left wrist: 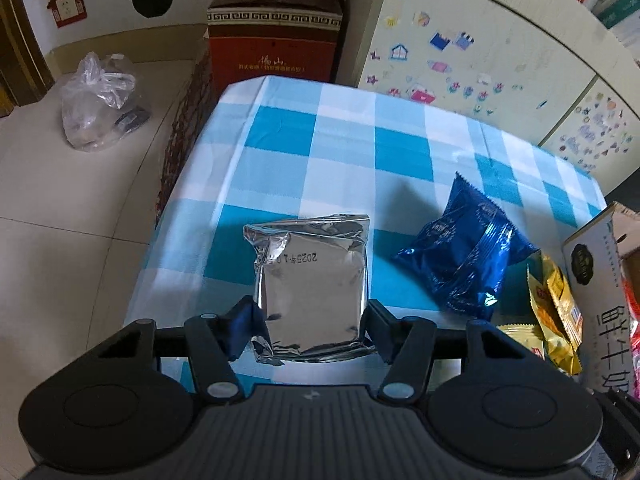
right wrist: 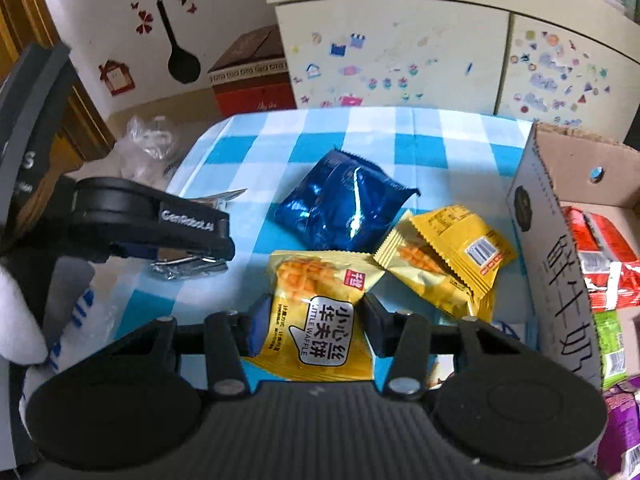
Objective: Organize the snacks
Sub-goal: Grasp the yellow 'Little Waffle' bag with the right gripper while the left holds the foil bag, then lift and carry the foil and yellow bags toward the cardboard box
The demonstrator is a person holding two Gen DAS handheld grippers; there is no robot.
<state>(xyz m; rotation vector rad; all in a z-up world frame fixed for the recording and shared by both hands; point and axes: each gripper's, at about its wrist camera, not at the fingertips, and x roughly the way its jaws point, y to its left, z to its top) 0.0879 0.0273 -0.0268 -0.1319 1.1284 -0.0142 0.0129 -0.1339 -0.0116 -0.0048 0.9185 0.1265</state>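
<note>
Left claw (left wrist: 310, 312) pinches silver packet (left wrist: 310, 276); checked cloth (left wrist: 344, 152) beyond bare.

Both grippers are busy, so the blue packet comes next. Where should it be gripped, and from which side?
Probably the blue packet is best pinched across its puffy middle from above, fingers on its two long sides. It lies flat on the checked cloth with open cloth on its far and left sides, while a yellow packet crowds its near right corner, so that corner is best avoided.

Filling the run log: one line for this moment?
left claw: shut on silver foil packet | right claw: shut on yellow waffle packet
</note>
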